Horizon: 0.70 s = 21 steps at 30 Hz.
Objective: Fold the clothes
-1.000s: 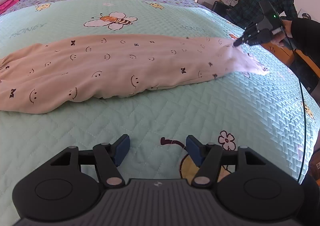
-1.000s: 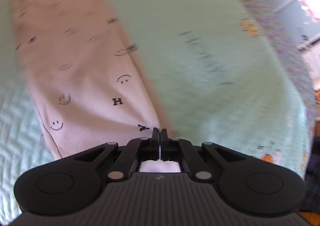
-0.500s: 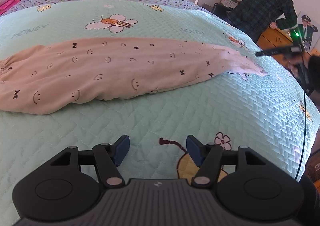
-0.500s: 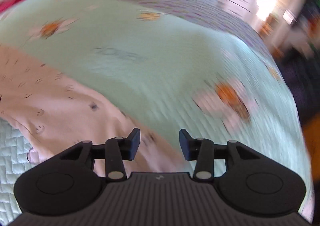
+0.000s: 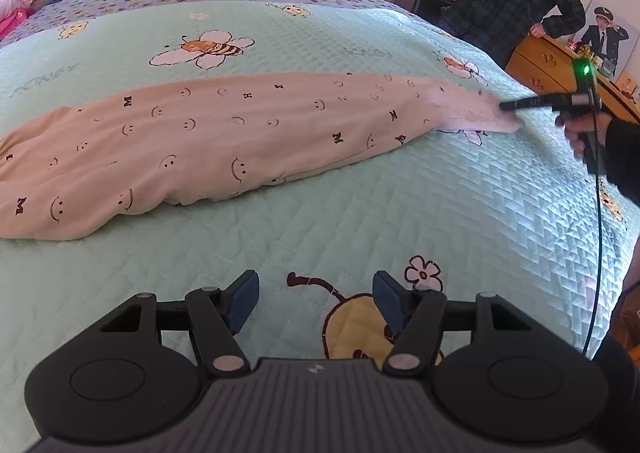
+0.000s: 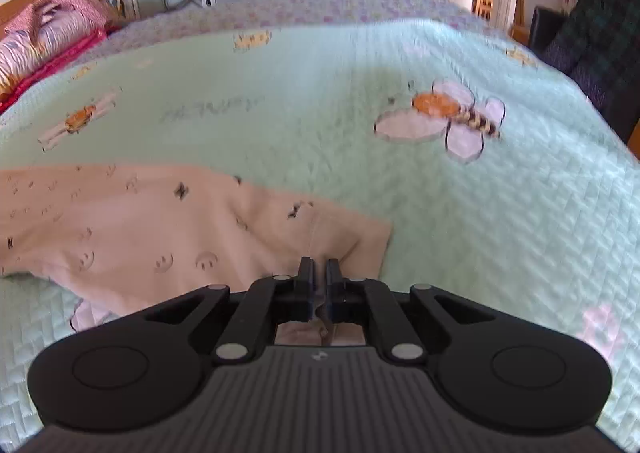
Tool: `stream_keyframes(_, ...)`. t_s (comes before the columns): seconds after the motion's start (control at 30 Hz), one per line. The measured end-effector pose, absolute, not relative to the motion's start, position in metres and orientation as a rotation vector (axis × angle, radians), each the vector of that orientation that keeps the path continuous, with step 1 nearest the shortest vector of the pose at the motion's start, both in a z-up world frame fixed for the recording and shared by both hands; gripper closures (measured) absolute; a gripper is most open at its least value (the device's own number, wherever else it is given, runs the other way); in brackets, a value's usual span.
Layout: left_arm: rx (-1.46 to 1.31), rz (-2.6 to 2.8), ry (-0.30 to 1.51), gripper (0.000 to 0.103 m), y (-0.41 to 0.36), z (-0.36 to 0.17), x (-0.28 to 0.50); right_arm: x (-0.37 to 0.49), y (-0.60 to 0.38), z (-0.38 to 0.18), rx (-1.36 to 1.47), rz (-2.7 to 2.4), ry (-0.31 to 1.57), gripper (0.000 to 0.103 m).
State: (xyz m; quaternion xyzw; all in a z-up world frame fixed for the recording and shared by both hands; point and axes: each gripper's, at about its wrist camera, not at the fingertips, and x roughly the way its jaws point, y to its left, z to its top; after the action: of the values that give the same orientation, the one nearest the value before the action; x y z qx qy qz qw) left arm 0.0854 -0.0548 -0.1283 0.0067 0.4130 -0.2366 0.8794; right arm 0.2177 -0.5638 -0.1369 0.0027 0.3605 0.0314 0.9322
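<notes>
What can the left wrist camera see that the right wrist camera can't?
Only the left wrist view shows the whole long peach smiley-print garment, the open left gripper over a yellow cartoon patch, and the right gripper from the side at the garment's tip. Only the right wrist view shows the right gripper's fingers nearly closed on the garment's hem, and the pink striped bedding pile. Both show the mint-green quilted bedspread with its bee prints.

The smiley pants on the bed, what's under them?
The peach smiley-print pants lie flat on the green quilted bedspread with bee pictures. The quilt shows all around them; whatever print lies beneath is covered. The right gripper pinches one end.
</notes>
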Motion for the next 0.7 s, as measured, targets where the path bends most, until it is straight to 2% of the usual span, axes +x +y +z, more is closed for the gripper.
stream_keyframes(0.1,0.014,-0.495,0.862,0.037,-0.056,-0.128,0.085,0.223,-0.572,-0.123,0.003,0.034,0.700,0.097)
stream_keyframes(0.17,0.010,-0.496,0.861,0.038,-0.057,-0.128,0.085,0.232,-0.576,-0.126,0.002,0.033,0.750,0.096)
stream_keyframes(0.27,0.008,-0.501,0.860,0.037,-0.058,-0.128,0.084,0.236,-0.574,-0.149,-0.038,-0.023,0.835,0.084)
stream_keyframes(0.43,0.002,-0.489,0.848,0.037,-0.054,-0.124,0.084,0.202,-0.570,-0.139,0.102,-0.133,0.637,0.079)
stream_keyframes(0.47,0.001,-0.486,0.846,0.037,-0.054,-0.123,0.084,0.194,-0.564,-0.137,0.115,-0.123,0.598,0.074)
stream_keyframes(0.5,-0.001,-0.484,0.844,0.037,-0.053,-0.122,0.084,0.191,-0.560,-0.139,0.124,-0.100,0.582,0.069)
stream_keyframes(0.6,0.006,-0.473,0.832,0.037,-0.050,-0.116,0.081,0.202,-0.564,-0.162,0.078,-0.160,0.695,0.068)
stream_keyframes(0.7,0.007,-0.464,0.817,0.037,-0.045,-0.110,0.077,0.186,-0.573,-0.152,0.139,-0.309,0.594,0.068)
